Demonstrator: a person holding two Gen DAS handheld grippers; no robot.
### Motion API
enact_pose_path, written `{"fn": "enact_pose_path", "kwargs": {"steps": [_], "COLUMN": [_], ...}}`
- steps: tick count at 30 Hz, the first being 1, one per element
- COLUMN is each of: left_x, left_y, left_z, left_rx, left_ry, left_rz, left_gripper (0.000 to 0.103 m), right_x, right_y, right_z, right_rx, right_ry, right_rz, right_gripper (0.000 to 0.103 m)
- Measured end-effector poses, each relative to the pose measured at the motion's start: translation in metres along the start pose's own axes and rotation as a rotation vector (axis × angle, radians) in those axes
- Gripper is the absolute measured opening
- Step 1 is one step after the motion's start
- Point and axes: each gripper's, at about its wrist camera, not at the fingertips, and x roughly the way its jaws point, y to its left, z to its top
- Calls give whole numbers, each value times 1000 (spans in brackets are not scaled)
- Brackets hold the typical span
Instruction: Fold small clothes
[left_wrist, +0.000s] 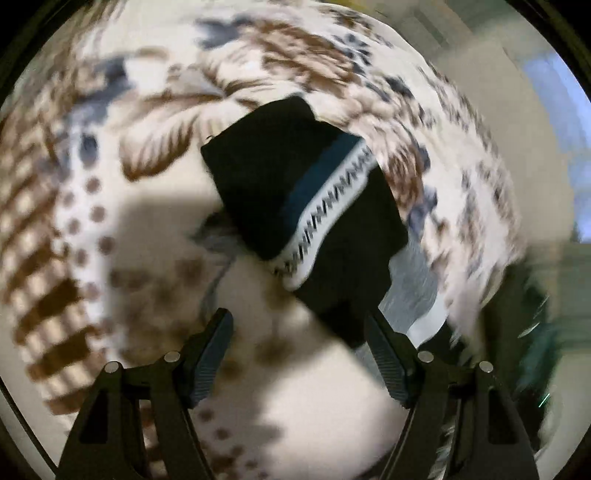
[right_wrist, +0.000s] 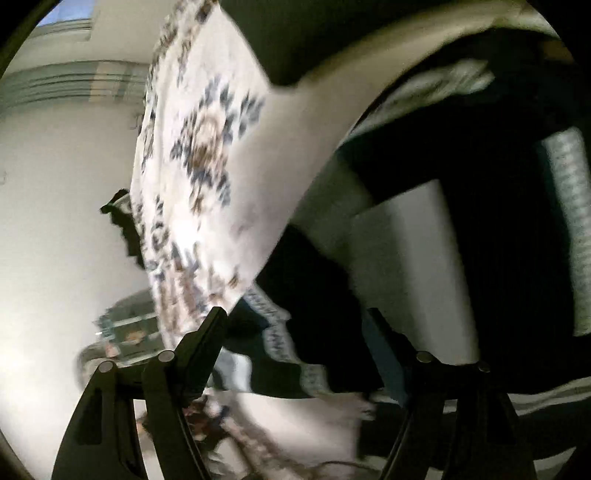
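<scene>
1. A small black knitted garment with a teal band and a white zigzag stripe (left_wrist: 306, 192) was seen lying, partly folded, on a white bed cover with brown and blue flowers (left_wrist: 155, 122).
2. The left gripper (left_wrist: 299, 354) was held above the garment's near edge, fingers spread, nothing pinched.
3. The right gripper (right_wrist: 295, 354) was seen over the garment too, fingers spread and empty.
4. The step was judged to be reaching in; next, an edge would need pinching.

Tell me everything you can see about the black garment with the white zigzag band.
The black garment looks like dark knit or jersey cloth, crossed by a teal stripe and a white band with black zigzag marks. It lies folded or bunched on the floral cover, its lower end overlapping a grey-white piece of cloth. The left gripper is open just in front of it, not clamping it. Motion blur hides finer detail.
</scene>
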Motion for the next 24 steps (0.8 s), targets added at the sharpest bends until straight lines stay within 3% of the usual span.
{"fn": "enact_pose_path", "kwargs": {"steps": [4,9,11,12,15,17,20,22,24], "left_x": [19,23,20,19,0,-21,-47,-58,-62], "left_y": [20,17,3,1,-12,-17,-15,-14,-15], "left_z": [24,51,64,68,72,71,64,57,51], "left_rx": [-173,-204,-136,-117,-47,-14,-16,-15,-13], "left_ry": [-15,-123,-188,-191,-269,-313,-340,-344,-344], "left_rz": [-106,-110,-59,-49,-38,-35,-67,-79,-75], "left_gripper": [71,68,17,4,4,4,4,4,4], "right_x": [-36,-63,-67,-65,-65,-66,-64,-60,-58], "right_y": [-30,-71,-84,-86,-91,-89,-78,-69,-63], "right_z": [-18,-37,-43,-44,-49,-52,-51,-50,-48], "right_rx": [31,96,127,136,147,123,30,-42,-97], "right_ry": [-39,-70,-85,-90,-111,-132,-159,-178,-202], "right_rz": [-58,-123,-132,-133,-163,-231,-433,-560,-662], "right_gripper": [78,78,78,78,78,78,79,91,94]}}
